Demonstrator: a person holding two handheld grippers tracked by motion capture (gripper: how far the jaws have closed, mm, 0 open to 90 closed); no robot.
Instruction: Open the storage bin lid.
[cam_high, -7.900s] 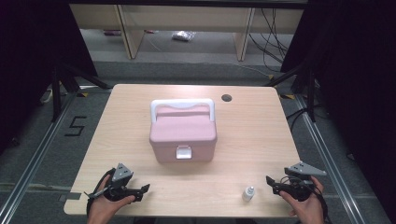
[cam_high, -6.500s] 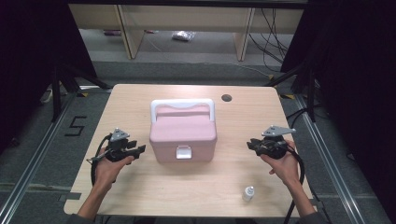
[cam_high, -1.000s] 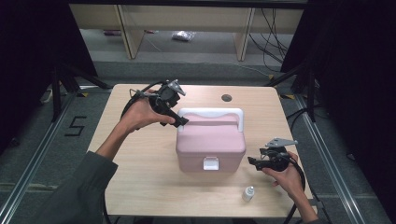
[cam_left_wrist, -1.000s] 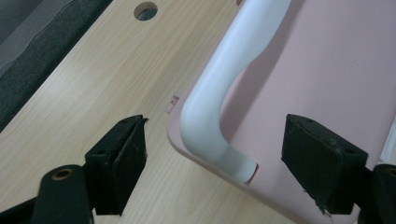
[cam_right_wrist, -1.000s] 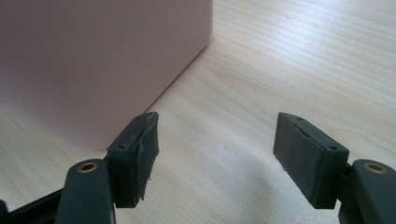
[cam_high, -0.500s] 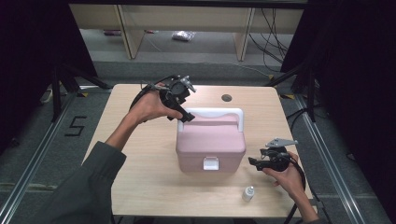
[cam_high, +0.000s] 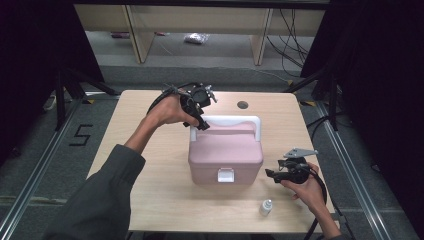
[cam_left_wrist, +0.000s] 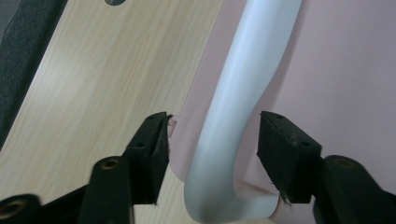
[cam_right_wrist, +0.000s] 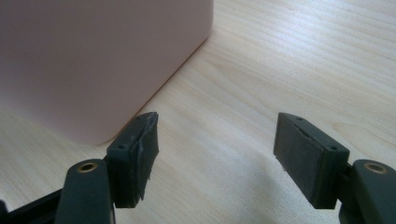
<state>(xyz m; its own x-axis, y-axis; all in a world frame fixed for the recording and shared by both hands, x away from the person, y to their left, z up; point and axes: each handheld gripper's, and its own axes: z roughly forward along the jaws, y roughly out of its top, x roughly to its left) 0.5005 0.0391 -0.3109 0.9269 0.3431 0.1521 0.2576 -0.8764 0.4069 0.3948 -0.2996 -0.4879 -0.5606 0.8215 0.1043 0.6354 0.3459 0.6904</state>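
Left gripper view: left gripper jaws, just been closing, straddle white plastic handle of pink plastic box at table centre, not yet pressing. Next: clamp handle. Right gripper gapes empty.

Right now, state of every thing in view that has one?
Pink box: lid down, front latch shut.
White handle: lying flat on the lid, between the left tongs, not yet pinched; jaws have just been closing.
Right tongs: open, nothing between them.
Small bottle: upright, capped.
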